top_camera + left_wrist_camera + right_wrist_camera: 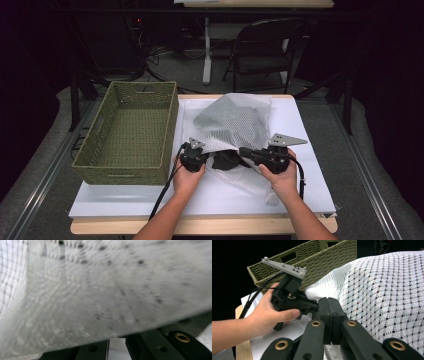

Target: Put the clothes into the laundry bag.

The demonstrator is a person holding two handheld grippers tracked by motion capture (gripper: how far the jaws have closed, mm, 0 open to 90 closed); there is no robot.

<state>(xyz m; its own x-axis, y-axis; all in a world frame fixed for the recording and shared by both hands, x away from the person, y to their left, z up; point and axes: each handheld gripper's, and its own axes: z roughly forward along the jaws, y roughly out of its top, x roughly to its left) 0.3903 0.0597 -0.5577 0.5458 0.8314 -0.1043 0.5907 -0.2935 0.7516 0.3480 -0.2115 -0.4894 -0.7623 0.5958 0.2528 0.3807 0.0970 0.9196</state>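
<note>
Both grippers sit at the near edge of the white mesh bag, mid-table. From my seat, the right gripper has its jaws pressed together, seemingly pinching mesh. The left gripper, at nine o'clock from it, looks clamped on the bag's rim (its camera is blurred). At ten o'clock stands the wicker basket.
</note>
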